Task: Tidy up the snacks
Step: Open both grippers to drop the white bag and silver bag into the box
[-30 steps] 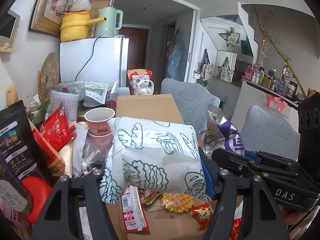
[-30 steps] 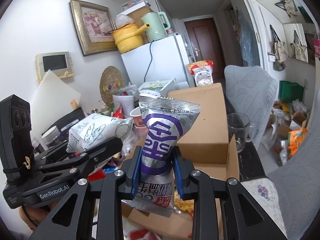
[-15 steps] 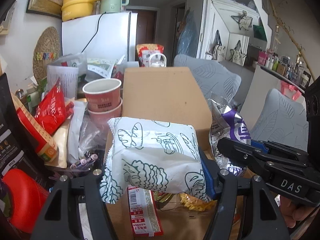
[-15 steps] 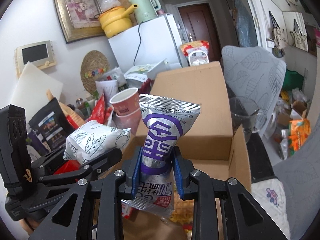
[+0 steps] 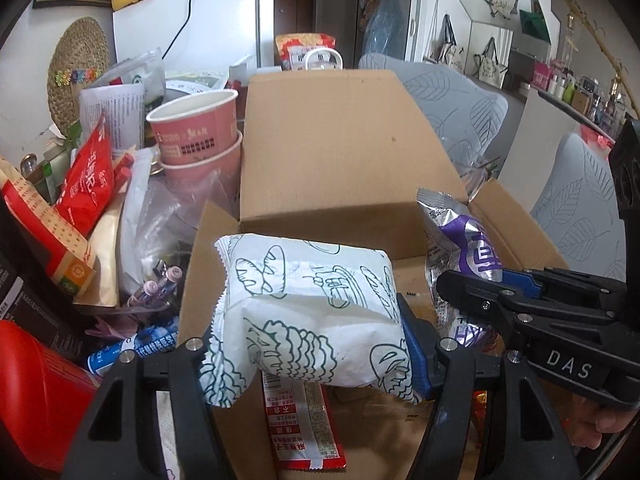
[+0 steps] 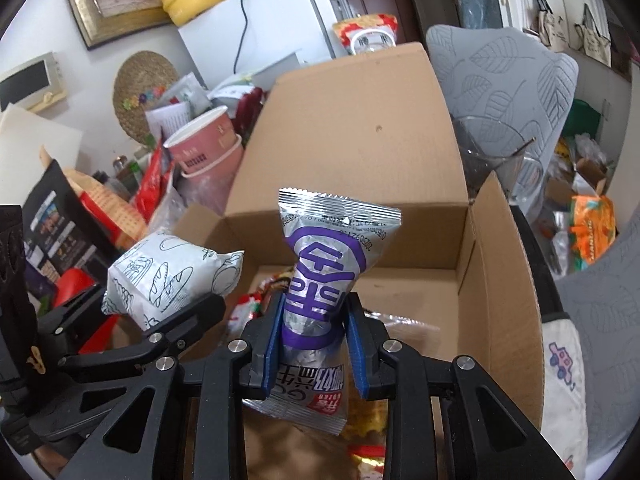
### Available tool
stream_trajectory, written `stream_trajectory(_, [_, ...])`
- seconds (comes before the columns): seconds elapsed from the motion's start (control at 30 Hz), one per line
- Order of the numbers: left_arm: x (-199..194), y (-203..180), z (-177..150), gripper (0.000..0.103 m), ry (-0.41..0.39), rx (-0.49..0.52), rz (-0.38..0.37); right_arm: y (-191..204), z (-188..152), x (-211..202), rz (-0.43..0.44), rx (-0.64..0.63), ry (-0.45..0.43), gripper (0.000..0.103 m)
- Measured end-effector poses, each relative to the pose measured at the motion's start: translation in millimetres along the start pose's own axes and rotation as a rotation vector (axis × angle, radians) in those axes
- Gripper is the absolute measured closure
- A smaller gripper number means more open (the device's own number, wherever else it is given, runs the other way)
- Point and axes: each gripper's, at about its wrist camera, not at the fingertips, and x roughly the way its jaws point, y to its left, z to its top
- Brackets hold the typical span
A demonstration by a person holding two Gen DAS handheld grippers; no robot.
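Note:
My left gripper [image 5: 310, 344] is shut on a white bread packet with green line drawings [image 5: 316, 308] and holds it above the near left part of an open cardboard box [image 5: 340, 140]. My right gripper [image 6: 316, 328] is shut on a silver and purple snack packet [image 6: 328, 276], upright above the box [image 6: 496, 280] interior. The bread packet also shows in the right wrist view [image 6: 168, 276], and the purple packet in the left wrist view [image 5: 464, 252]. Several small snacks, one a red-labelled packet [image 5: 300, 424], lie on the box floor.
Left of the box stands a crowded pile: stacked pink paper cups [image 5: 196, 132], red snack bags [image 5: 88, 176], a red container [image 5: 36, 392]. A glass [image 6: 496, 160] and grey leaf-patterned chairs [image 6: 504, 76] are on the right. A white fridge [image 5: 200, 32] stands behind.
Both grippers have moved forward and down over the open box, each holding its packet. The box interior now fills more of both views.

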Motion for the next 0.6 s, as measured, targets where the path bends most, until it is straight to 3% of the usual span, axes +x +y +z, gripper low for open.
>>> stream_trajectory(0.37, [16.6, -5.8, -6.5, 0.036, 0.081, 0.03, 0.064, -4.1, -5.7, 17.6, -0.1, -0.031, 0.094, 0.072])
stream_trajectory(0.5, [17.8, -2.6, -4.9, 0.036, 0.092, 0.02, 0.094, -6.8, -6.3, 19.8, -0.15, -0.026, 0.115, 0.058])
stream_trajectory(0.6, [16.6, -2.5, -4.4, 0.036, 0.097, 0.024, 0.094, -6.0, -5.4, 20.4, -0.147, -0.028, 0.118, 0.056])
